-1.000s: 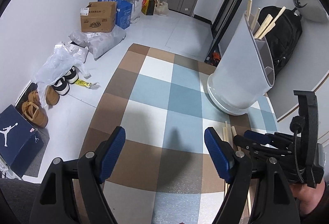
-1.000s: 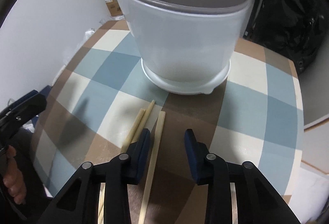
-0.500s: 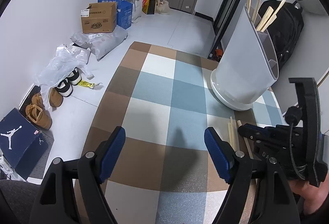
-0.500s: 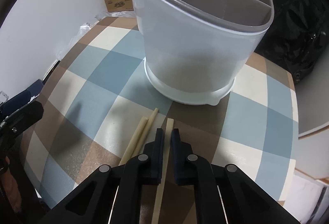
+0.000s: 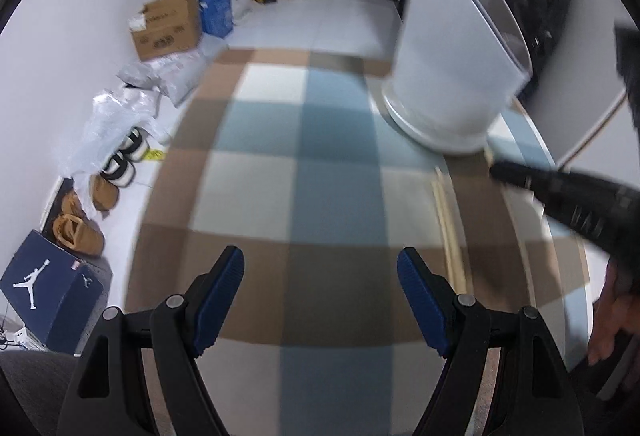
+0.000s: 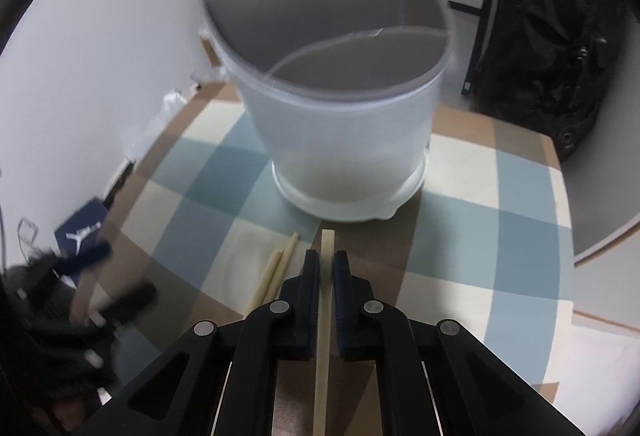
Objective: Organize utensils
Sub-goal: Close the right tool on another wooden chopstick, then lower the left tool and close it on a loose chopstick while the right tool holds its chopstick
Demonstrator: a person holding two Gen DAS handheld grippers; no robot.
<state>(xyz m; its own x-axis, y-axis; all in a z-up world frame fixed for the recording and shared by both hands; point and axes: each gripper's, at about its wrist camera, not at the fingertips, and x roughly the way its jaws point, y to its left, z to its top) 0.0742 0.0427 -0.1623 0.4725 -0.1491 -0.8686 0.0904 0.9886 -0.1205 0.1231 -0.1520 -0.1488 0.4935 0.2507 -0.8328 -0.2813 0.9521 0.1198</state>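
Right gripper (image 6: 327, 268), newly clamped on chopstick (image 6: 325, 316); grip hidden from left wrist view.

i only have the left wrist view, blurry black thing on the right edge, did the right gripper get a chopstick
Observer: Yes. The right gripper is shut on one pale wooden chopstick, which runs straight between its blue pads.
Operator: any left on the cloth
Observer: Two more pale chopsticks lie side by side on the checked tablecloth, just left of the held one.
Operator: where do the others sit in the holder
Observer: The white plastic divided utensil holder has chopsticks only in its back compartments; the two nearer compartments show none.
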